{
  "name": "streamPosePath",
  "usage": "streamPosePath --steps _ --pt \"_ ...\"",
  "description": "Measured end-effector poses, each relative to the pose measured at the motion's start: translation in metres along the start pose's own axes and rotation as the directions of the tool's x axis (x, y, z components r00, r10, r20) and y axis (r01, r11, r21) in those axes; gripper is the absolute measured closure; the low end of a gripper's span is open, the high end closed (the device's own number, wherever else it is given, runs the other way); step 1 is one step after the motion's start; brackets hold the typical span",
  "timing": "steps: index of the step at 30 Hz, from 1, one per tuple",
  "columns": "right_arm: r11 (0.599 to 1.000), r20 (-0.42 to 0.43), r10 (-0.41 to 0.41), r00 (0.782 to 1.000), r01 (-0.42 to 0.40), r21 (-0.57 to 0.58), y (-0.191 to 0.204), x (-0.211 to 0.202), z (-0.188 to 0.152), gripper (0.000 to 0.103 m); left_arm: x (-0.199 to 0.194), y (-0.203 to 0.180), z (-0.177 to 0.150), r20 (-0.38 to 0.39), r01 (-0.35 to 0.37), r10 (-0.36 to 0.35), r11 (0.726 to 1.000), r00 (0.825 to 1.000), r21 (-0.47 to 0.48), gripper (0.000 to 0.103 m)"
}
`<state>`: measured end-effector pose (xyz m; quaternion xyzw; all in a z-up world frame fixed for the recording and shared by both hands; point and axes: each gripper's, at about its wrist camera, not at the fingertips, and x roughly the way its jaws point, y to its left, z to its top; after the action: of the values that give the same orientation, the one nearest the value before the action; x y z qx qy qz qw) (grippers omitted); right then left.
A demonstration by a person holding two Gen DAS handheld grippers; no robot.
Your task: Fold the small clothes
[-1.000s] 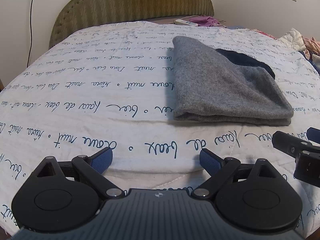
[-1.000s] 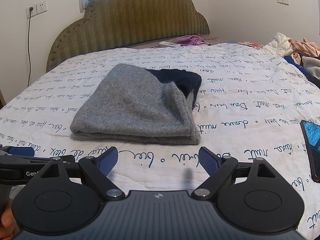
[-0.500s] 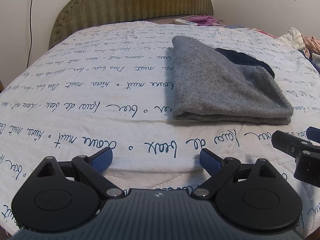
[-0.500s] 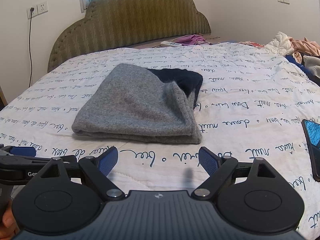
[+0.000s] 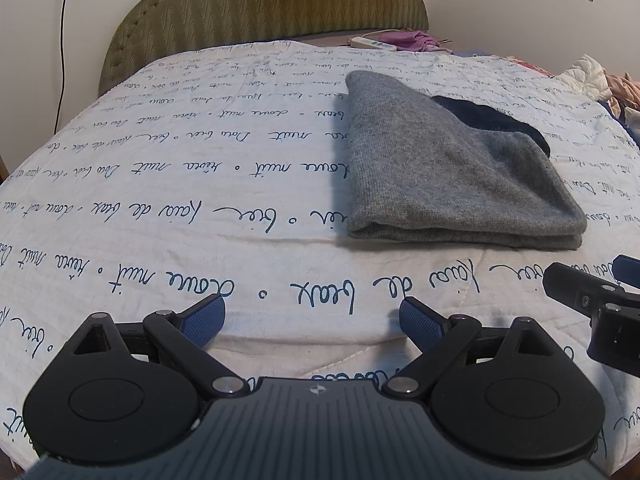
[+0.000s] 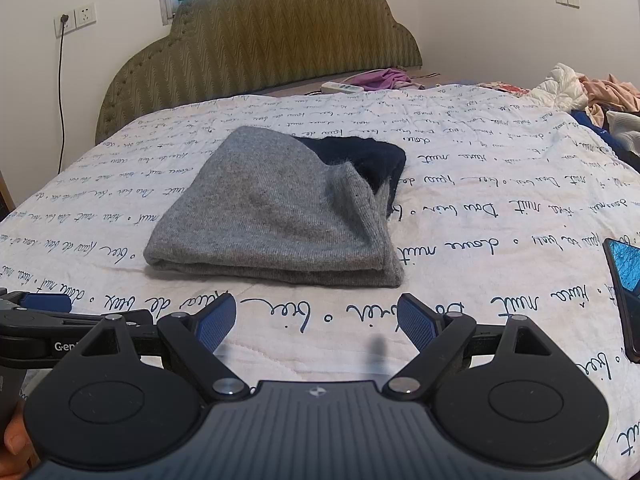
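A folded grey knit garment (image 5: 452,176) (image 6: 276,216) with a dark navy part (image 6: 364,158) showing at its far side lies flat on the white bedspread (image 5: 200,184) printed with blue script. My left gripper (image 5: 312,318) hovers open over the bedspread, in front and to the left of the garment, nothing between its blue pads. Just short of the garment's near edge, my right gripper (image 6: 316,318) also stands open and empty. In the left wrist view the right gripper (image 5: 592,300) shows at the right edge; in the right wrist view the left gripper (image 6: 52,316) shows at the left edge.
An olive padded headboard (image 6: 264,40) stands behind the bed. A power strip (image 6: 342,87) and purple cloth (image 6: 386,78) lie near it. A heap of loose clothes (image 6: 588,92) sits at the far right, and a dark phone (image 6: 626,280) lies on the bedspread at right.
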<state>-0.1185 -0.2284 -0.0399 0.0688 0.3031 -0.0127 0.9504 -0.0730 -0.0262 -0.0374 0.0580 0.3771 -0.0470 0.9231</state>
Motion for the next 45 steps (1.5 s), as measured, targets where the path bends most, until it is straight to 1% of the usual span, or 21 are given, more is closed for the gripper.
streamPosePath --steps 45 --pt "1.000 -0.009 0.019 1.000 -0.019 0.001 -0.0038 -0.0005 -0.0015 0.015 -0.0007 0.0019 -0.0017 -0.008 -0.005 0.005 1.000 1.000 -0.002 0.007"
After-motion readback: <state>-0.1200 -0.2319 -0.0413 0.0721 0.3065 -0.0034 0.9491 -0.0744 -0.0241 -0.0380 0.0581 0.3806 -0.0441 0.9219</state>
